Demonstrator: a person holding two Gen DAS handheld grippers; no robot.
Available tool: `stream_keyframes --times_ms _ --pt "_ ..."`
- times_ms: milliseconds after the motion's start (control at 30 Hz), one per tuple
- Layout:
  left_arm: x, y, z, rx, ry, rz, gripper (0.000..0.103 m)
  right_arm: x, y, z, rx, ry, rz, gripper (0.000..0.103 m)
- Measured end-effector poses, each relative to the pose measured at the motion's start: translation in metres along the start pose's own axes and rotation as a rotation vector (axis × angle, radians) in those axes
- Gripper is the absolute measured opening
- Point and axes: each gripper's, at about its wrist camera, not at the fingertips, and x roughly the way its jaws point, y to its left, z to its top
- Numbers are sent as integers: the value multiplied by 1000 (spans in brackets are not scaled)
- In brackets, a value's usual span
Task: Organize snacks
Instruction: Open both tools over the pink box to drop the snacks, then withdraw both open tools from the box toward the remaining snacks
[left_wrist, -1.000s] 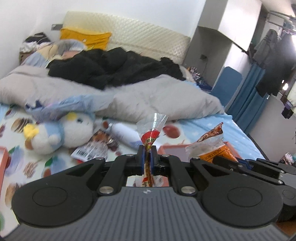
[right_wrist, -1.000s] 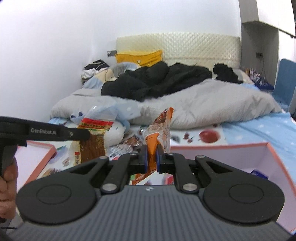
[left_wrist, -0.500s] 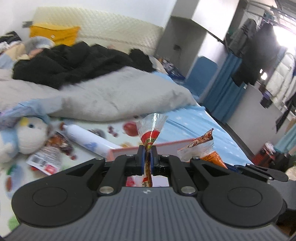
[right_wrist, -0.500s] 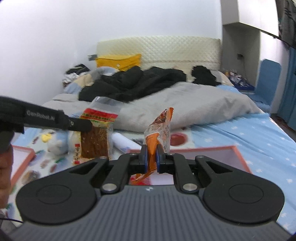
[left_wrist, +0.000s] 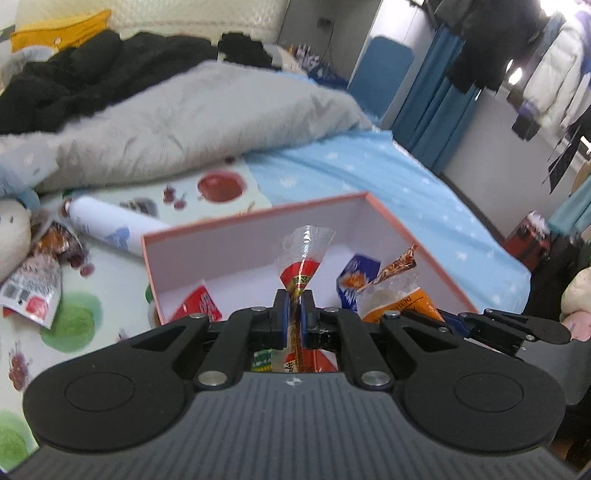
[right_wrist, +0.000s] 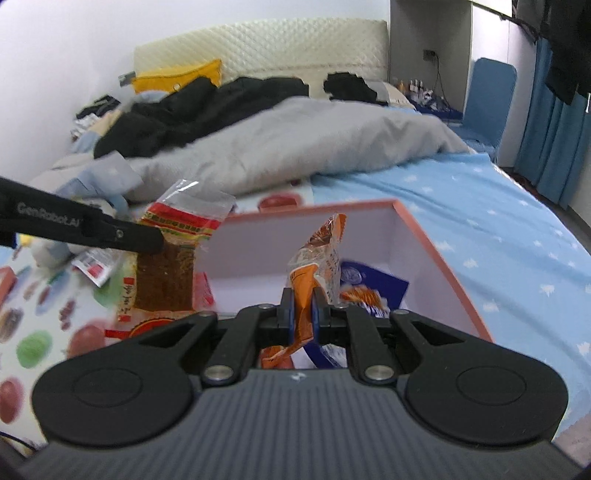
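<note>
Snack packets (left_wrist: 301, 273) (right_wrist: 317, 266) hang above box rim (left_wrist: 255, 216).

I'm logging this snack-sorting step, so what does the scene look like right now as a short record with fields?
setting: bed with a fruit-print sheet and a grey duvet
left tool: shut on a clear-topped red snack packet
right tool: shut on an orange snack packet
container: pink-rimmed box, open, in front of both tools
in the box: blue packet, red packet
outside the box: white bottle, loose wrappers, plush toy
</note>
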Motion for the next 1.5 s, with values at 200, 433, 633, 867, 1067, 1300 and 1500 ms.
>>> stream_keyframes --times_ms 200,433,633,867,1067,1300,1500 --pt "24 -2 -11 -3 53 -3 8 14 -15 -20 47 44 7 14" --pt "25 -1 -10 -25 56 -2 39 13 -23 -21 70 35 -2 56" --pt "5 2 -1 -31 14 4 50 2 -18 -12 57 -15 -26 56" --pt "-28 9 8 -29 -51 8 50 -18 -14 5 64 -79 -10 56" --pt "-60 16 9 -23 -106 18 50 -41 2 20 48 -148 23 56" --pt "-95 28 10 -23 -173 38 50 -61 23 33 22 -212 69 56" --pt "-124 41 -1 -33 -221 67 50 -70 42 37 4 -243 111 56"
